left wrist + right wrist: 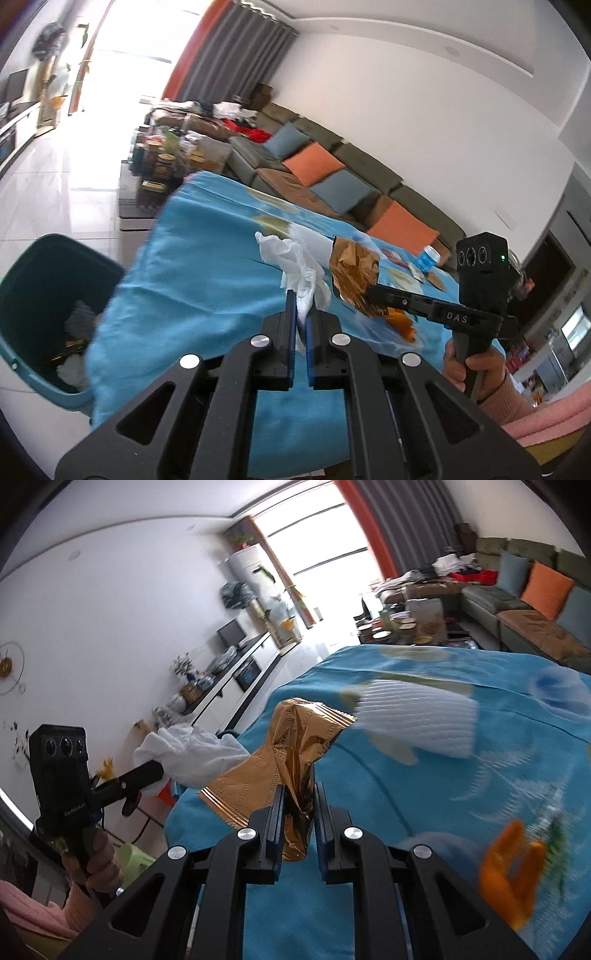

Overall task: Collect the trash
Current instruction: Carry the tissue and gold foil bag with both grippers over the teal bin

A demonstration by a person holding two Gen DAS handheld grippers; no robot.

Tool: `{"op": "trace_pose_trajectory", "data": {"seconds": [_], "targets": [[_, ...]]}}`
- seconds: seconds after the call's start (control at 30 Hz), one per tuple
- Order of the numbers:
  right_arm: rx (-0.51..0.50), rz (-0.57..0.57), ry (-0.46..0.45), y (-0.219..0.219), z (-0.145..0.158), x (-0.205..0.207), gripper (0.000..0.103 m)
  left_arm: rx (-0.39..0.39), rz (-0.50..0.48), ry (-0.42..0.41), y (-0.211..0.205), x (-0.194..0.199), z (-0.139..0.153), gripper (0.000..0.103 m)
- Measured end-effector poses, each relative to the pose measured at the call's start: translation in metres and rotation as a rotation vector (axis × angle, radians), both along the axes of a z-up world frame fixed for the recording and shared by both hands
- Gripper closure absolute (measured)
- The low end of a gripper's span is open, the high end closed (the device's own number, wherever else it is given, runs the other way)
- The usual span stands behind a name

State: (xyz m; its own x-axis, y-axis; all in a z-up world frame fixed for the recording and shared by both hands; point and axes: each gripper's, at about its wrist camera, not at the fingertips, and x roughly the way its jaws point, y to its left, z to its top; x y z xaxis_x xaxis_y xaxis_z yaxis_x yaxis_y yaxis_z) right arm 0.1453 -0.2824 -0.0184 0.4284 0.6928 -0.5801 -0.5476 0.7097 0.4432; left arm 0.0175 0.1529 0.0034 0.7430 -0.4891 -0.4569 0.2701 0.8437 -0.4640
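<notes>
I have both claws loaded. My left gripper is pinched nearly flat on a crumpled white tissue, because the paper is thin and would slip from any looser hold. My right gripper stands a little wider, clamped on a gold foil wrapper whose scrunched bulk fills the gap between the pads. Both pieces hang in the air above the blue tablecloth, touching nothing else, so I judge they are on their way to the teal bin, which stands on the floor just beside the table's edge, on the left of the left wrist view. Holding one piece per claw saves a second trip.

The bin is only partly in view: the cloth's edge covers its near side, and inside I make out pale and dark scraps that I cannot name. From the right wrist the bin does not show at all. An orange object lying on the cloth at the lower right is smeared by blur; it may be peel or plastic, I cannot tell. More small litter, among it a blue-and-white container, lies at the cloth's far end, too small to read.
</notes>
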Motion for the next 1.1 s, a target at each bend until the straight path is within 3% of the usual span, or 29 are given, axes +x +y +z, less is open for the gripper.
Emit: {"op": "trace_pose_trajectory", "data": {"seconds": [0.43,1.1], "targets": [[-0.045,0.163,-0.009,0.08,0.003,0.002,0.09,-0.005,0.188,0.006,0.069,-0.03,0.001,0.098],[-0.12,0.294,0.018,0.161,-0.004,0.016,0.09,-0.011,0.347,0.068,0.116,-0.035,-0.024,0.098]]}}
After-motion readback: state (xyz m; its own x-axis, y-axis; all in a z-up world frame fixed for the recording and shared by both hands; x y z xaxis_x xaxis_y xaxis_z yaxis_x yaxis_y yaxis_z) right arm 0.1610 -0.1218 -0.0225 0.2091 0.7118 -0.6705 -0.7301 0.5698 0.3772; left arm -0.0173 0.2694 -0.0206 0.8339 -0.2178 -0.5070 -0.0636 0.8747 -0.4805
